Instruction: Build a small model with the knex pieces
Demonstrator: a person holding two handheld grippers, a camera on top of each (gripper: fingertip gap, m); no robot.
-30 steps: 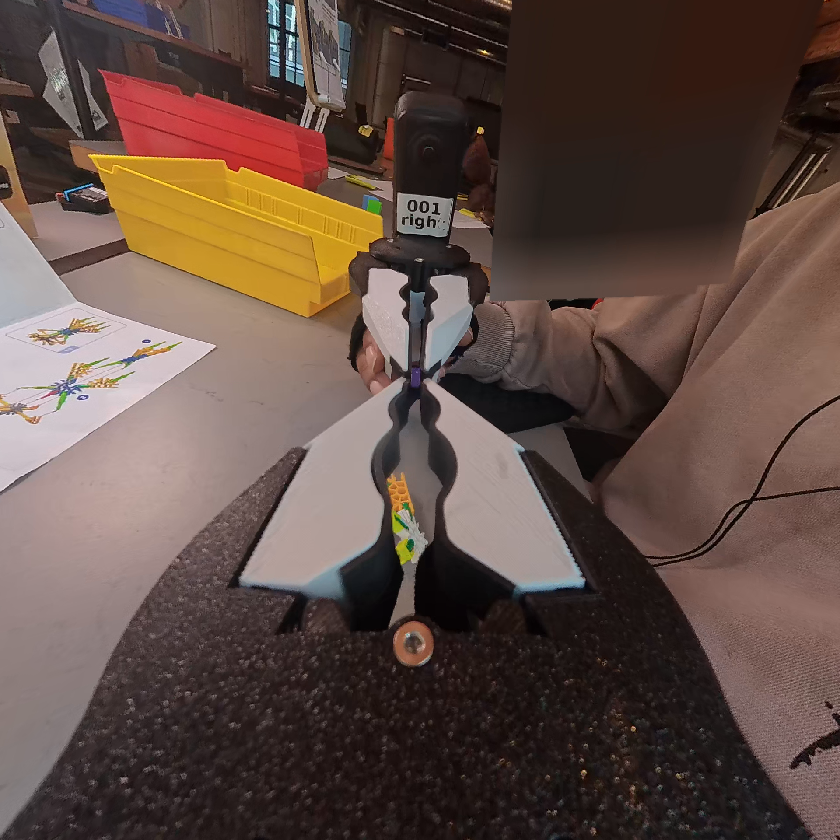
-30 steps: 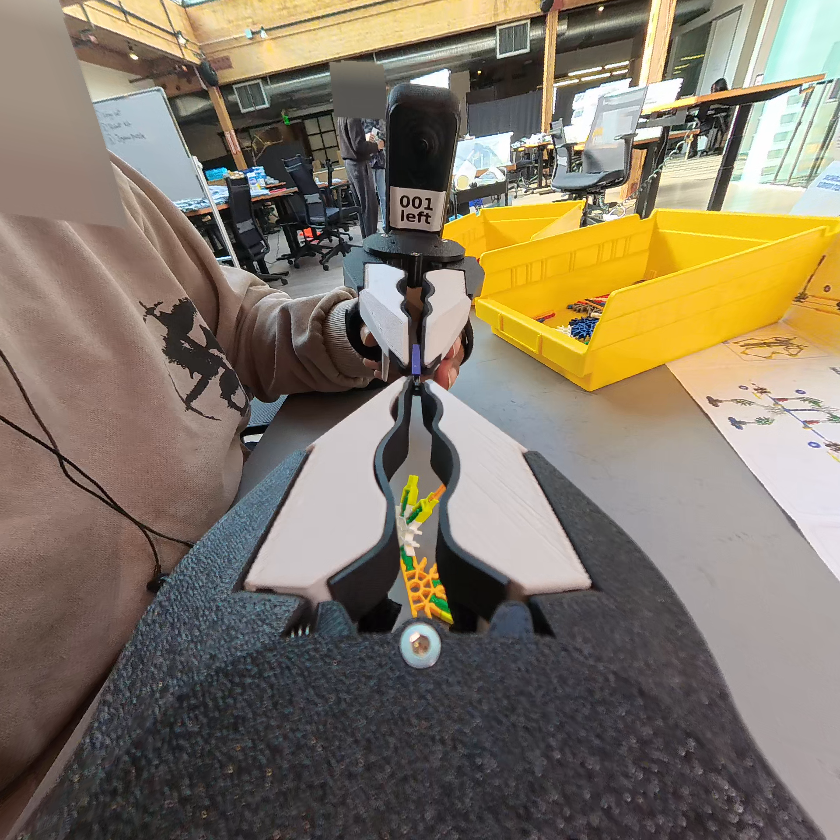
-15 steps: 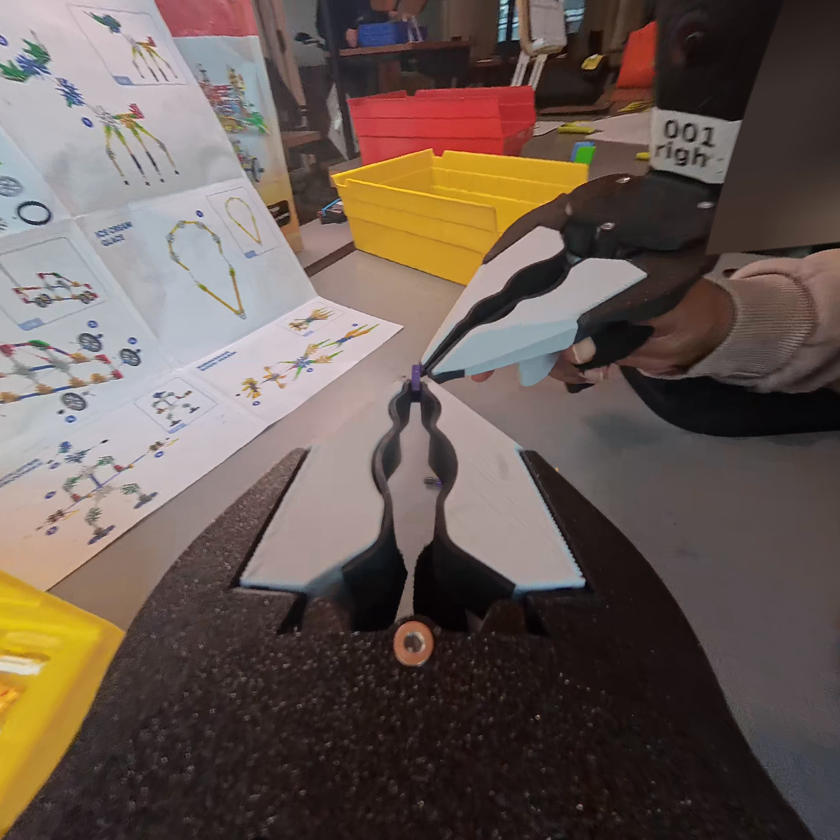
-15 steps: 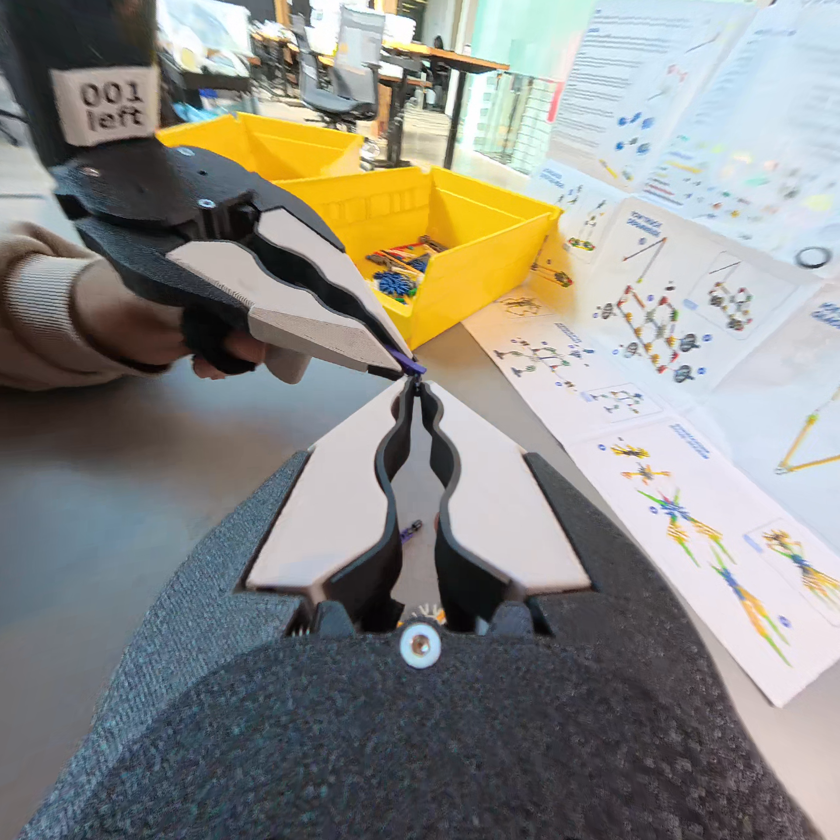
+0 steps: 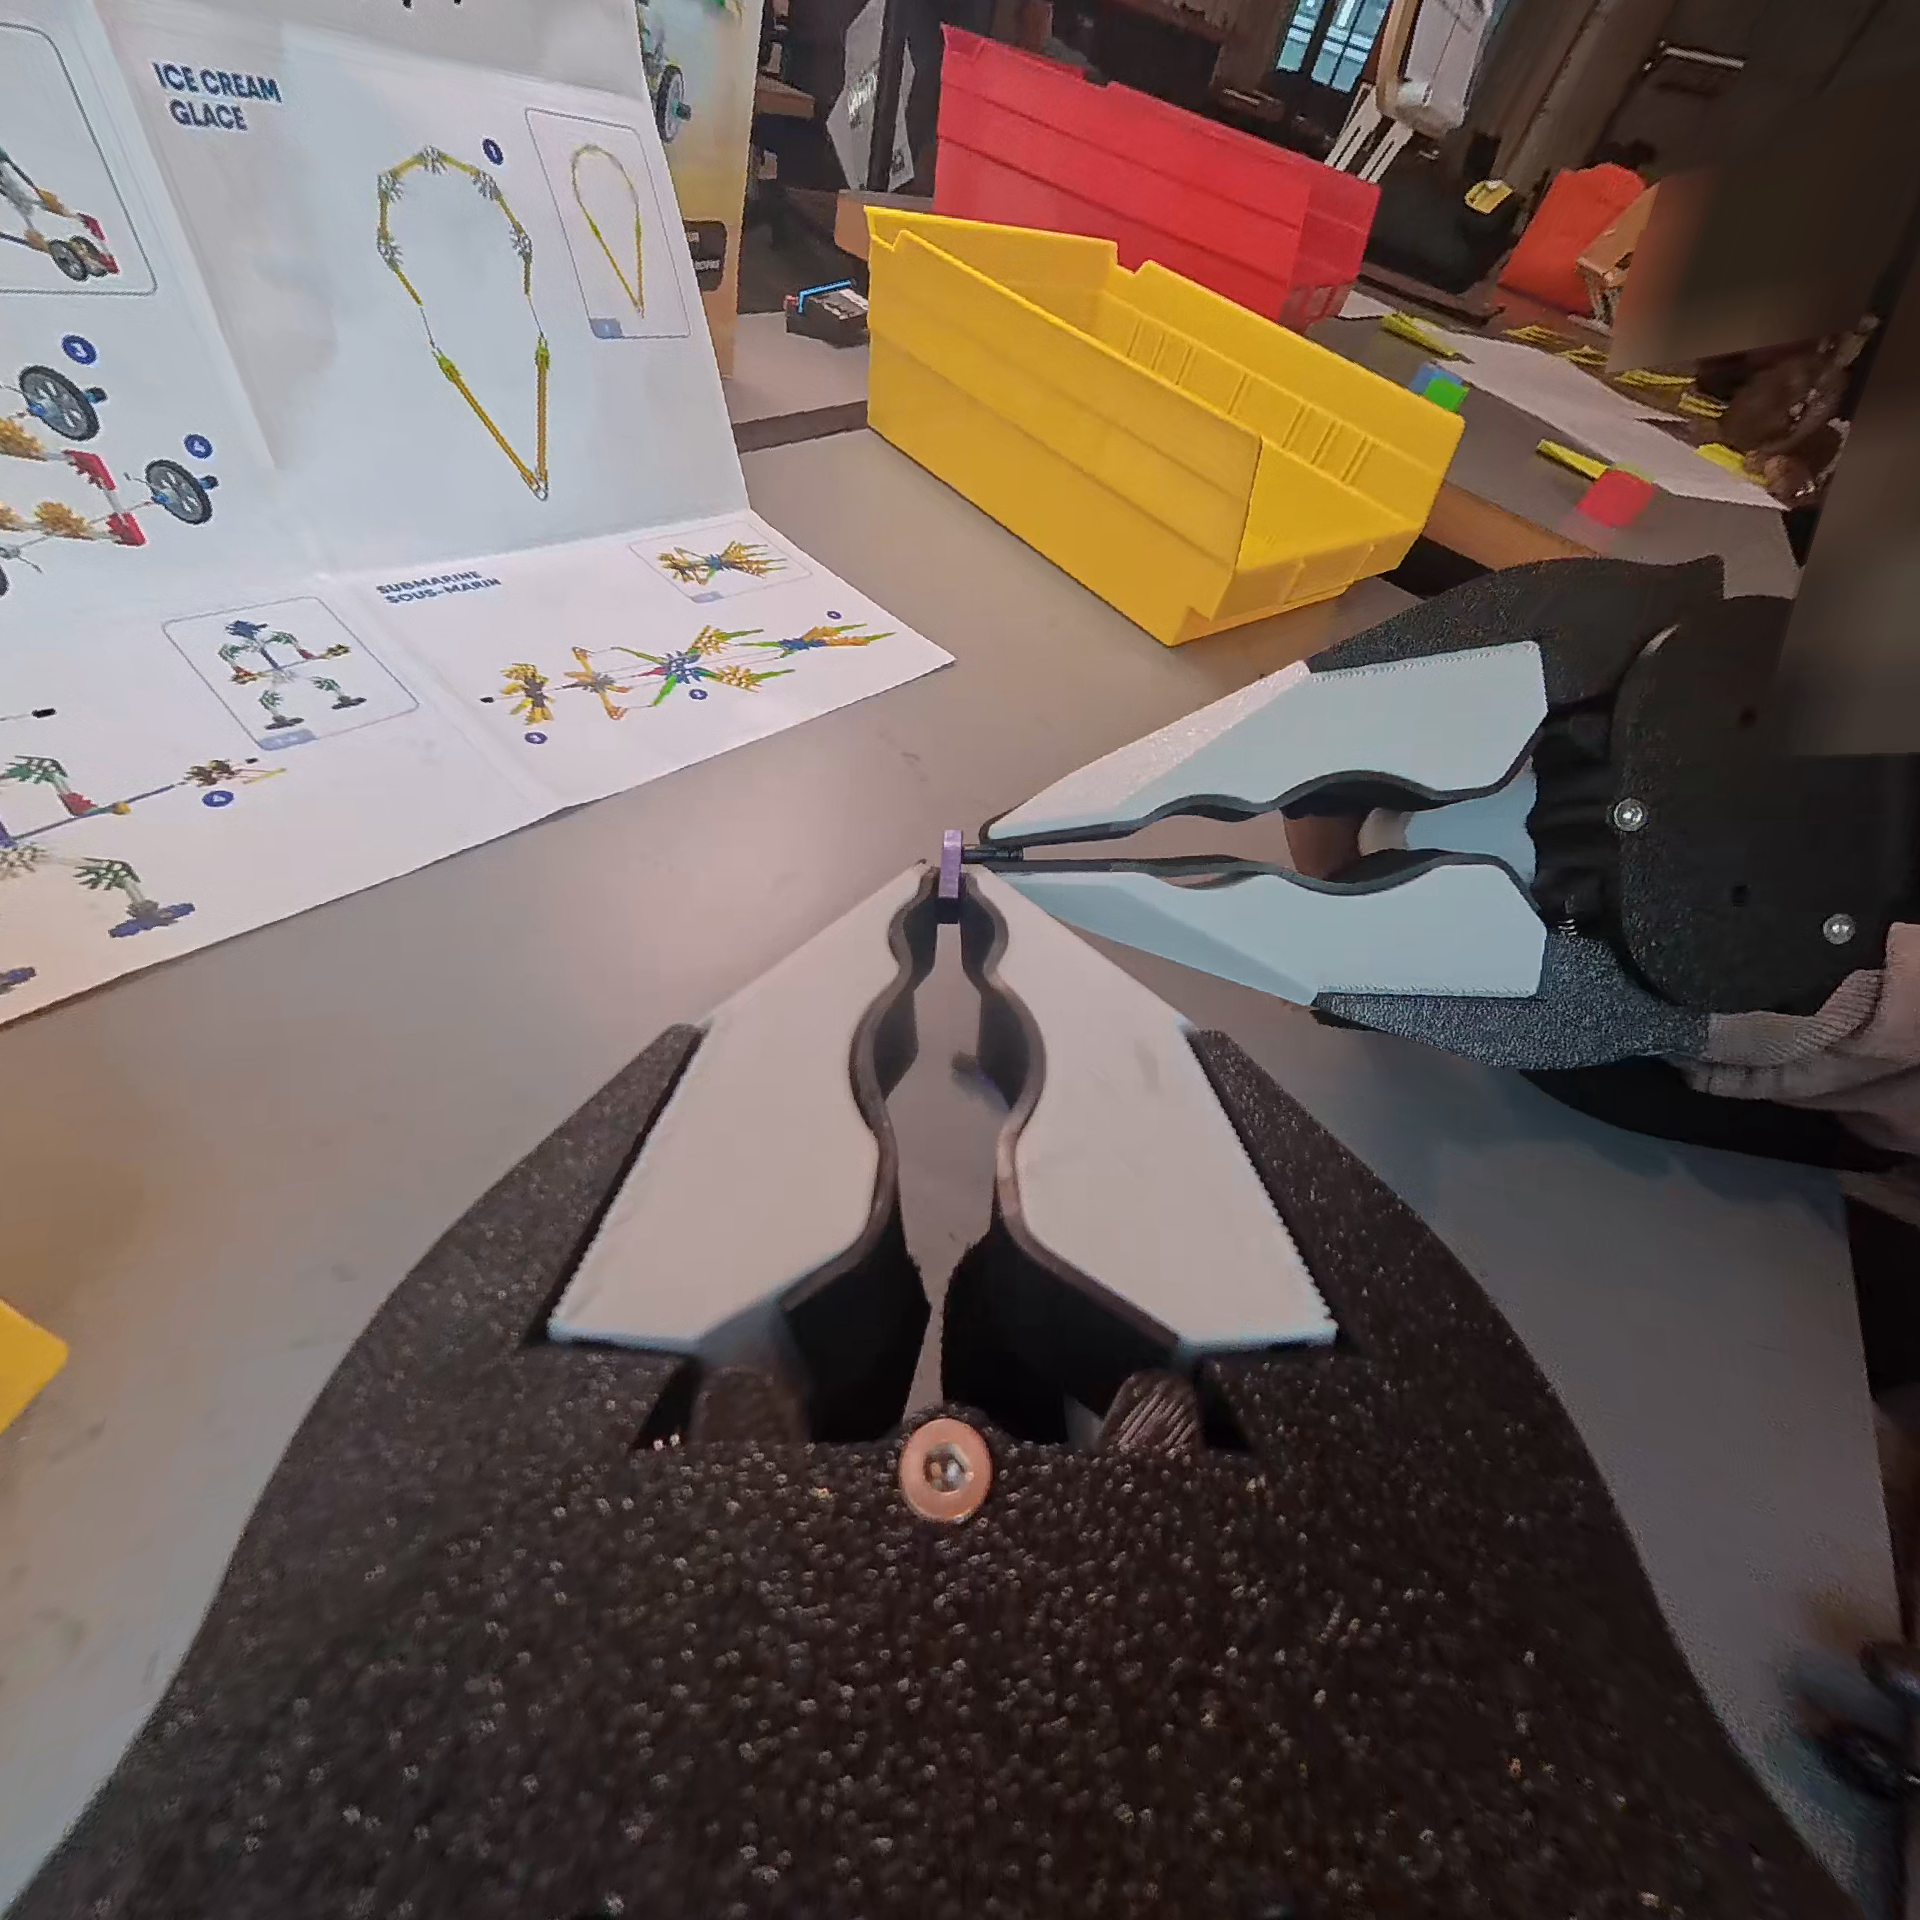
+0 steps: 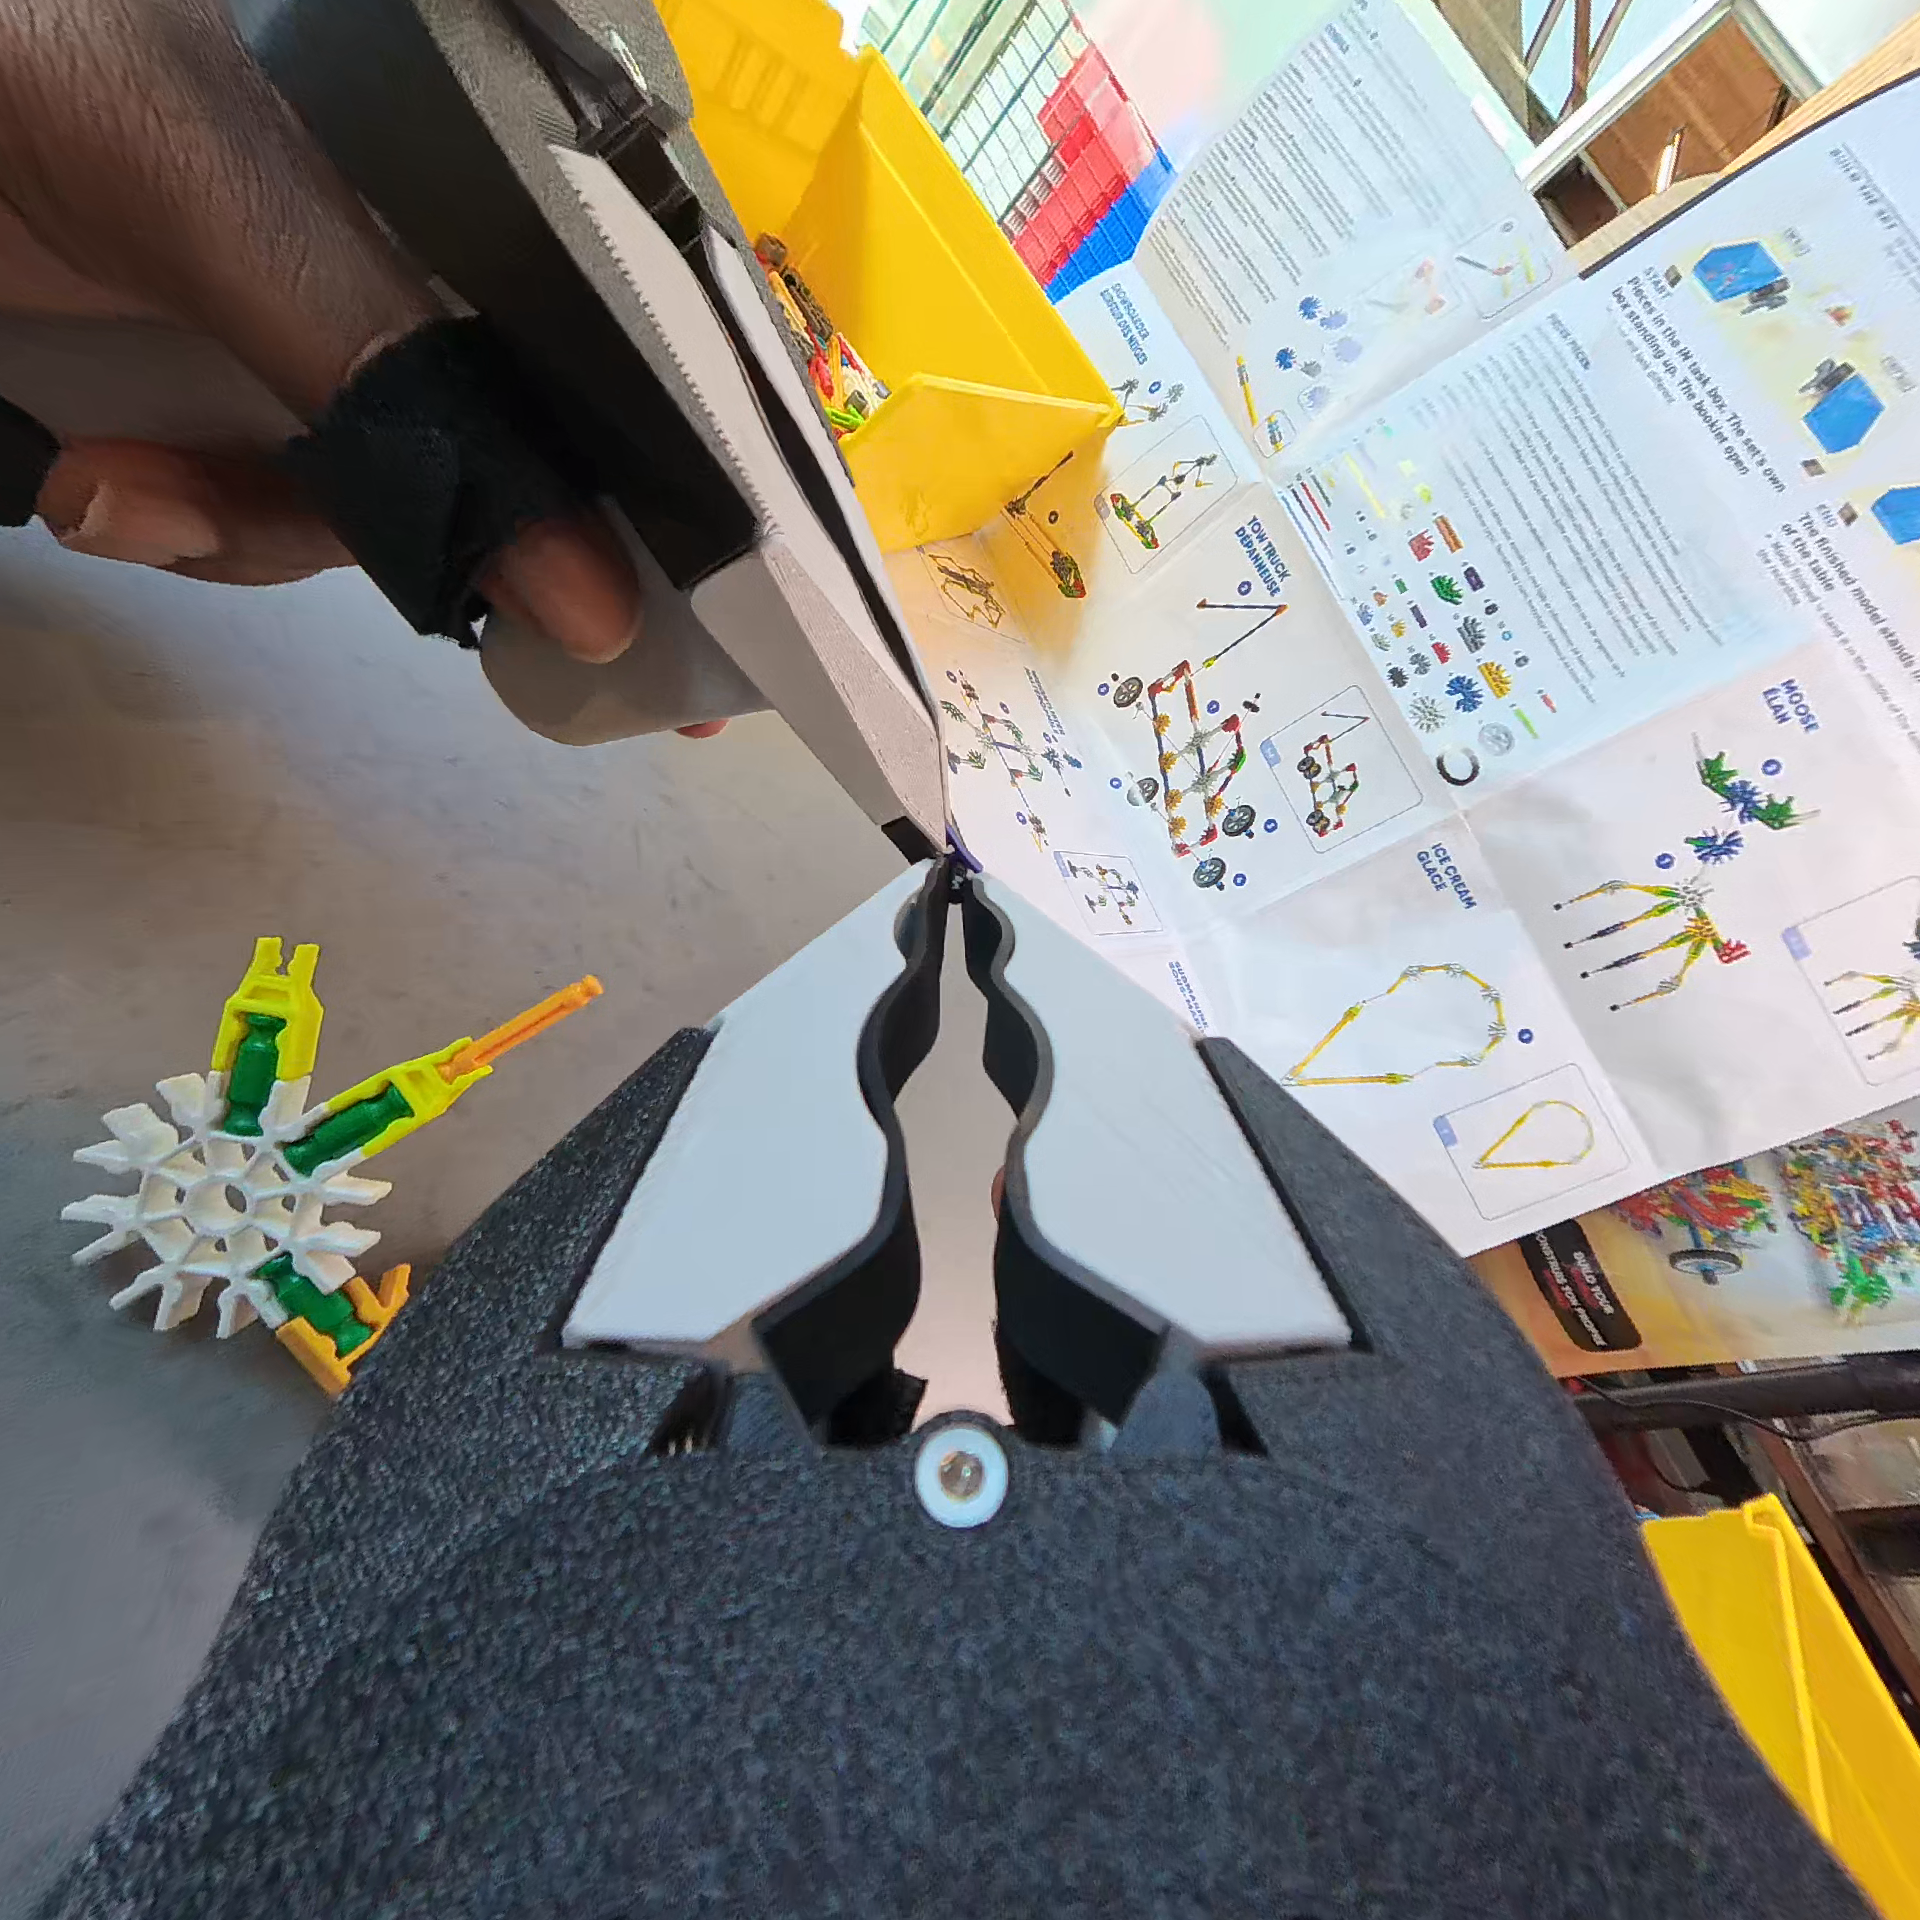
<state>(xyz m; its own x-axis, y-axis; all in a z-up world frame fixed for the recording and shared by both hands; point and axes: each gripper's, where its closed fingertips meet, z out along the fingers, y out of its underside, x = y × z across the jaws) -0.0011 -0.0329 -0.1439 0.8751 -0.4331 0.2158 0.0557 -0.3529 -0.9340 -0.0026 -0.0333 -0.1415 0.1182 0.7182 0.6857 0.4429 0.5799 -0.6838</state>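
At the centre of the left wrist view, a small purple piece [image 5: 952, 860] is clamped between the fingers of the left gripper [image 5: 948, 902]. A thin dark rod [image 5: 995, 854] joined to it is pinched by the closed fingers of the right gripper [image 5: 1000, 854], which enters from the right. At lower left of the right wrist view, a white snowflake assembly [image 6: 234, 1195] lies on the grey surface [image 6: 312, 779], and an instruction sheet [image 6: 1507, 727] is spread at right beside a yellow bin [image 6: 935, 312].
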